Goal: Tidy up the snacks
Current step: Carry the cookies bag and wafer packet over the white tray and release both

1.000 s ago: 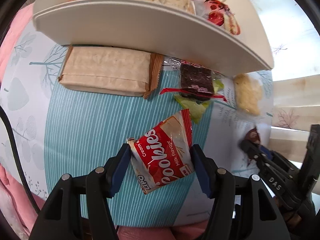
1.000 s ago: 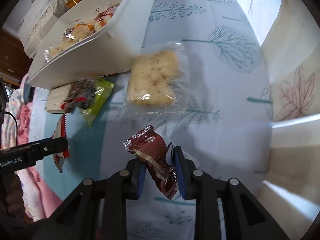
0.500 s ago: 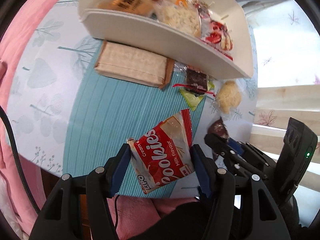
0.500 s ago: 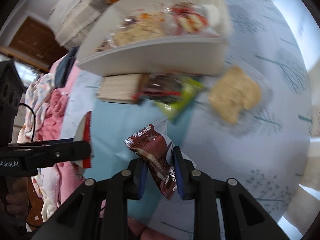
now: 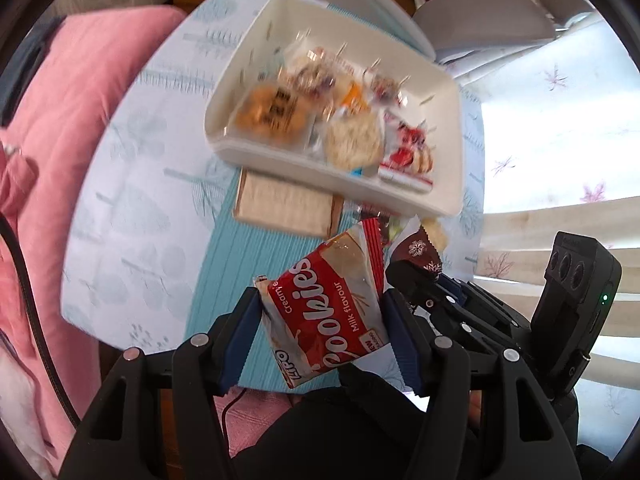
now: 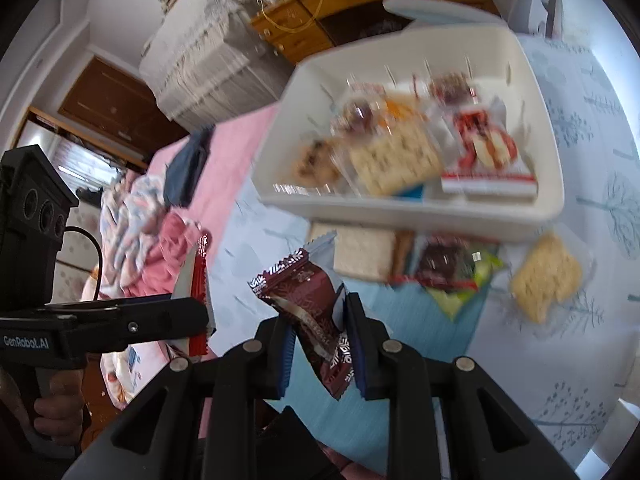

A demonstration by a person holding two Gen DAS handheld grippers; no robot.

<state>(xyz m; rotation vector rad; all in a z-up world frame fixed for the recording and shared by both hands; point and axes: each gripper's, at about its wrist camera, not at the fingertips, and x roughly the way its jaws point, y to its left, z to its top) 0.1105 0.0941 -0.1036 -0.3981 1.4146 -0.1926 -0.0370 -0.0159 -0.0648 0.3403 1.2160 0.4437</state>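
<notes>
The left gripper (image 5: pixel 322 336) is clamped on a red cookies packet (image 5: pixel 326 314), and the right gripper (image 6: pixel 322 346) is pinched narrowly on a maroon snack packet (image 6: pixel 314 312); both packets hang in the air on the near side of the white bin (image 5: pixel 332 168). The bin stands on the table (image 5: pixel 120 220) with wrapped snacks inside. A tan packet (image 5: pixel 284 206), a dark-and-green packet (image 6: pixel 452 270) and a pale crumbly snack (image 6: pixel 546 276) lie on the table just beside the bin's near wall.

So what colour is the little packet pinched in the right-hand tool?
Dark maroon wrapper with white snowflake prints, clearest in the right wrist view.
</notes>
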